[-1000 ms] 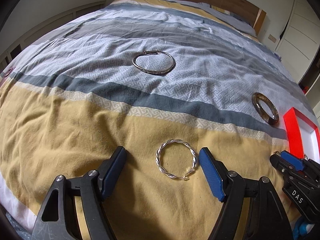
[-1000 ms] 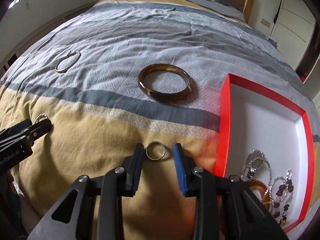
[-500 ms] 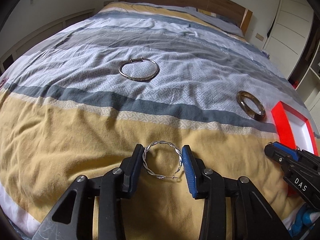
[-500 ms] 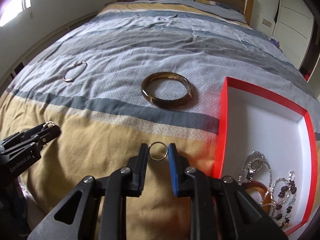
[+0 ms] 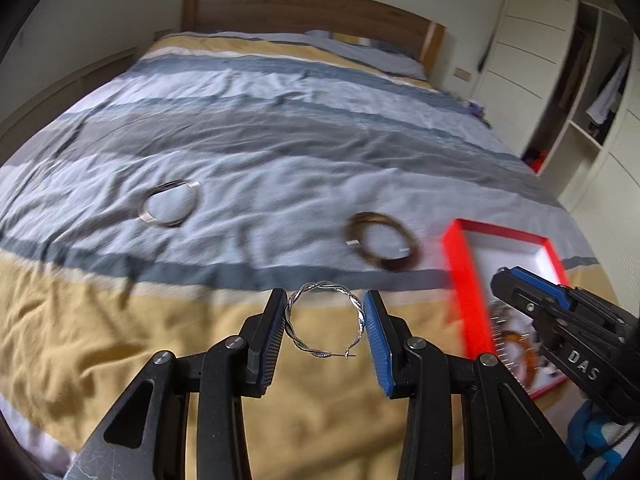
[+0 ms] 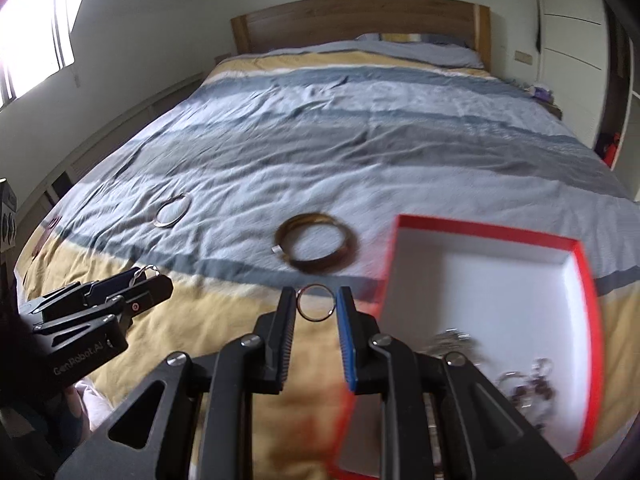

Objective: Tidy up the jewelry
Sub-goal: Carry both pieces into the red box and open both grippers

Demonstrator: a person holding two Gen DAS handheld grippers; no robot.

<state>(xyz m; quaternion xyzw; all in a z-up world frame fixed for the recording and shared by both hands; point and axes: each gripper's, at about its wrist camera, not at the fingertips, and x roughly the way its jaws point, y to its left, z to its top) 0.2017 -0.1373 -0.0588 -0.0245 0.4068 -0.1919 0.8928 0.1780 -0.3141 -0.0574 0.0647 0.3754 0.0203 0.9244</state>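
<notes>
The bed carries the red box near the right edge, with jewelry already lying in its near end. The brown bangle lies just left of the box and the thin silver bangle farther left, both untouched on the pale stripes.

The left gripper is clamped on the twisted silver hoop, pinched across its width, with the open clasp end hanging toward the camera. The right gripper is clamped on the small ring, gripped only at the pad tips.

2 risks are judged likely. The ring could be squeezed out of such a shallow, smooth grip and lost in the bedcover's folds. The hoop could be rotated between the pads or sprung loose, since it is thin and held at only 2 points. A collision over the box could also be caused if both are carried there together.

Both views are smeared by motion, so the box contents cannot be made out piece by piece. The box's near corner is cut off behind the right gripper.
</notes>
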